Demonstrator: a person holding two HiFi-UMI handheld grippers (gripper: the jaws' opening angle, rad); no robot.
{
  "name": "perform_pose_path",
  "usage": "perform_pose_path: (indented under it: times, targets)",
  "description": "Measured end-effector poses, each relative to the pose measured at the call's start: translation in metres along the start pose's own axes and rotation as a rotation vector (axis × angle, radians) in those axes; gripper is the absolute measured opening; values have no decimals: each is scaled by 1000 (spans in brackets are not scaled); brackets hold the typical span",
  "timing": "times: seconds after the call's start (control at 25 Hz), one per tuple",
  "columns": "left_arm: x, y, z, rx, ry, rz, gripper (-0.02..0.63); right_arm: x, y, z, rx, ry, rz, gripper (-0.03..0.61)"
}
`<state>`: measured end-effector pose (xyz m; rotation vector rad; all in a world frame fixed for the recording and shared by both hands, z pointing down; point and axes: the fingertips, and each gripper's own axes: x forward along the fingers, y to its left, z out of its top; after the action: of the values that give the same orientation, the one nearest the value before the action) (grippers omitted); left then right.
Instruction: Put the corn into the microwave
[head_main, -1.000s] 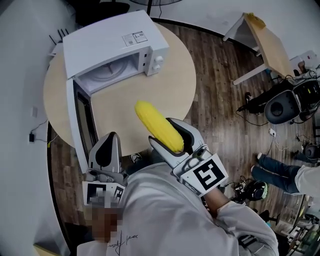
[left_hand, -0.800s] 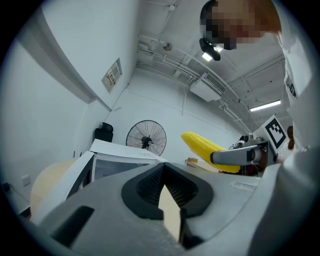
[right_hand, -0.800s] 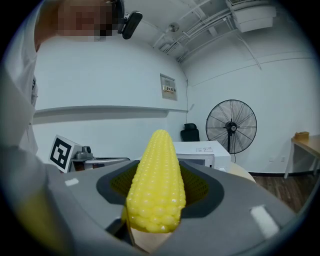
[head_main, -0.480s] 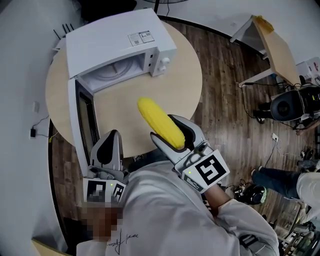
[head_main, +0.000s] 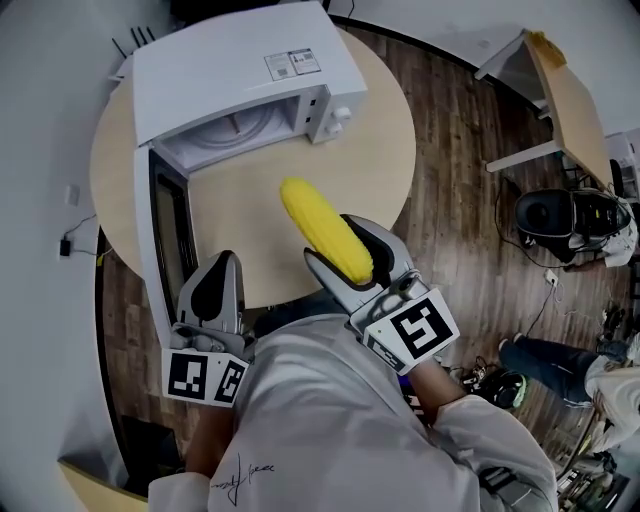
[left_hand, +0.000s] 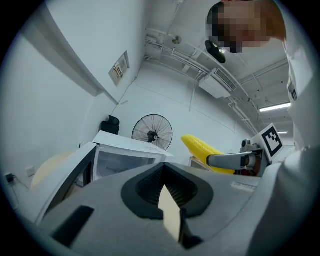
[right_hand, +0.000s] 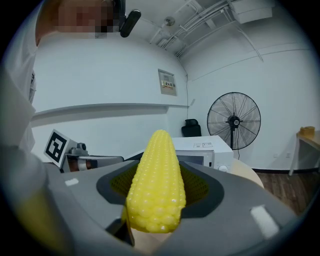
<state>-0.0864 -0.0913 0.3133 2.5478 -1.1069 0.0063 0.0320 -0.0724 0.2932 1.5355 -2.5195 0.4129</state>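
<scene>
A yellow corn cob (head_main: 325, 238) lies lengthwise between the jaws of my right gripper (head_main: 335, 250), which is shut on it above the near part of the round wooden table (head_main: 375, 160). The cob (right_hand: 157, 185) points at the white microwave (head_main: 230, 75), whose door (head_main: 160, 240) hangs open to the left with the cavity (head_main: 240, 135) exposed. My left gripper (head_main: 222, 268) is shut and holds nothing, at the table's near edge next to the open door. From the left gripper (left_hand: 167, 200) view, the microwave (left_hand: 127, 157) is ahead and the corn (left_hand: 202, 148) to the right.
A standing fan (right_hand: 234, 121) is behind the table. A small wooden side table (head_main: 560, 90) and black equipment (head_main: 560, 215) with cables sit on the wood floor to the right. Another person's legs (head_main: 545, 355) show at the right.
The right gripper has carried the corn a little closer to the microwave's opening. The left gripper has edged forward slightly beside the door. Both grips are unchanged.
</scene>
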Motion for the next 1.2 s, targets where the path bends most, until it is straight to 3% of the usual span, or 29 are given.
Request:
perform_pose_path:
  times: [1.2]
  targets:
    - [20,15,-14,-10,69,65,-5,75,-41,-30,103,32,60,264]
